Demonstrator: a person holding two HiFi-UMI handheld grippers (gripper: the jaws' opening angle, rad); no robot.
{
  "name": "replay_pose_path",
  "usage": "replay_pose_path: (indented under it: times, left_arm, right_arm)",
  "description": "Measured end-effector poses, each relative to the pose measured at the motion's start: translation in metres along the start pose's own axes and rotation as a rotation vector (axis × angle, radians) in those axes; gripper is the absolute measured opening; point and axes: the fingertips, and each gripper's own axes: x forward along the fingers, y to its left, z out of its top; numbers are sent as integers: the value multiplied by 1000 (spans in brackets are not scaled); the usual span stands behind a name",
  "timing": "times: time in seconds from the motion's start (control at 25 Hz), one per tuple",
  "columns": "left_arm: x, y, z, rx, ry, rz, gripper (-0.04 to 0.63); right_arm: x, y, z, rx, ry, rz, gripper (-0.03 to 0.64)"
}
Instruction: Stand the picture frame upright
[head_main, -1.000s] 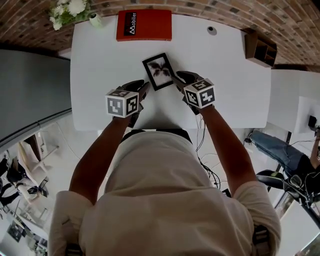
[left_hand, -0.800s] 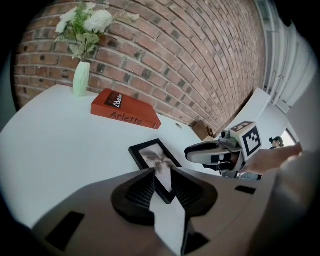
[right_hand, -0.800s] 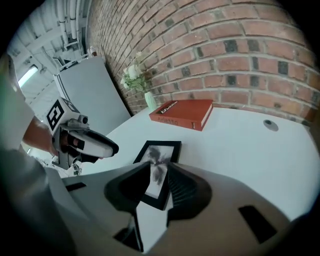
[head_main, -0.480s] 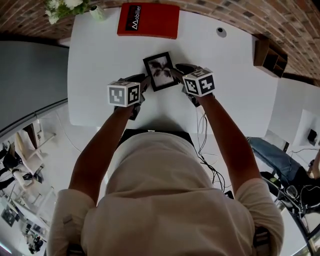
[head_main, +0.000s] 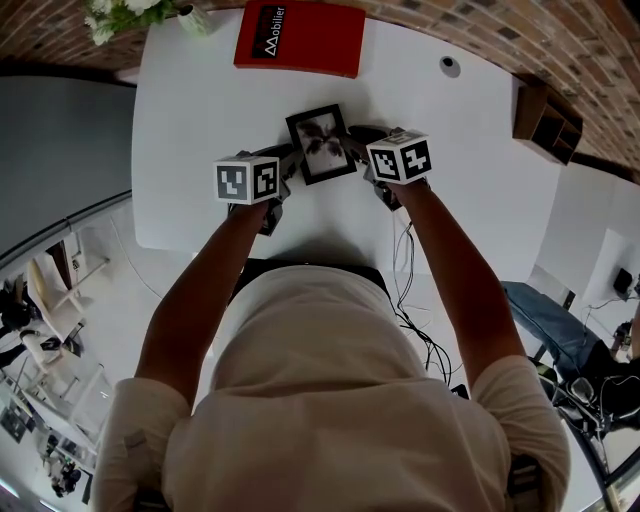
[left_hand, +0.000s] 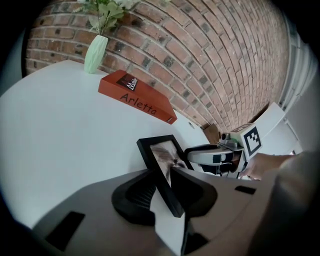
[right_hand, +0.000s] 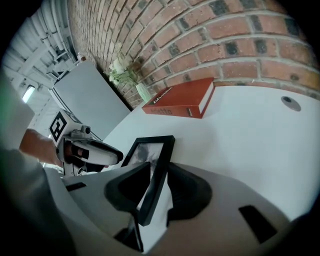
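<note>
1. Picture frame (head_main: 321, 143) sits tilted at upper centre of the head view, over the white table (head_main: 190, 150).
2. Left gripper (head_main: 286, 167) clamps its left edge and right gripper (head_main: 357, 150) its right edge.
3. Red book (head_main: 300, 38) lies beyond, well apart, with open tabletop on both sides.

A brick wall (head_main: 470, 25) is running behind the white table (head_main: 180, 150), where a red book (head_main: 300, 38) and a green vase (left_hand: 95, 54) are sitting. A wooden box (head_main: 545, 125) is sitting beside the wall, and cables (head_main: 418, 325) are trailing over the pale floor (head_main: 110, 270).

Office-like room: brick wall (head_main: 560, 40), white table (head_main: 190, 130)
</note>
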Motion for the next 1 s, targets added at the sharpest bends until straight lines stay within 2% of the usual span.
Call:
replay_pose_path:
  times: [0.28, 0.6, 0.8, 1.0]
  left_arm:
    - [9, 5, -4, -28, 22, 8, 95]
    - [14, 9, -5, -52, 38, 12, 83]
    - [14, 9, -4, -99, 39, -1, 80]
    - [14, 10, -5, -76, 48, 18, 84]
  right_arm:
    - [9, 0, -3, 5, 39, 29, 114]
    - [11, -2, -2, 29, 33, 36, 98]
    - [10, -1, -3, 38, 24, 21, 95]
    - [10, -1, -3, 47, 18, 16, 91]
